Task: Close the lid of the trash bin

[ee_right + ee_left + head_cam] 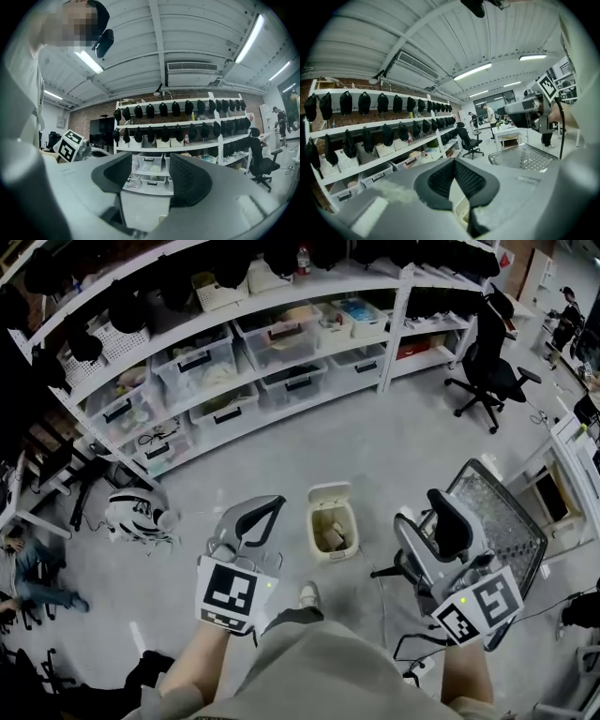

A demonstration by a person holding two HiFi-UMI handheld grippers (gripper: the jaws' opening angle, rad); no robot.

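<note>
1. Head view: found bin (334, 557) on the floor between the two grippers, just ahead of a shoe (307, 594). Lid (330, 493) up, standing at the far rim. Crumpled scrap inside.
2. Judged light, stiff plastic, hinged at the back. Likely to swing under a slight push and fall shut once past upright. Best met at the lid's free top edge and tipped toward the near rim; no clamping needed. Some risk of sliding or toppling so light a bin if pushed hard.
3. Left gripper (267, 507): tips together, nothing between. Held up and to the left of the bin, apart from it.
4. Right gripper (433, 512): fingers apart, empty, only shelves (154, 148) seen through the gap. Held farther off, to the bin's right.
5. Beyond: storage boxes along the shelves, office chair (487, 362) at far right.
</note>
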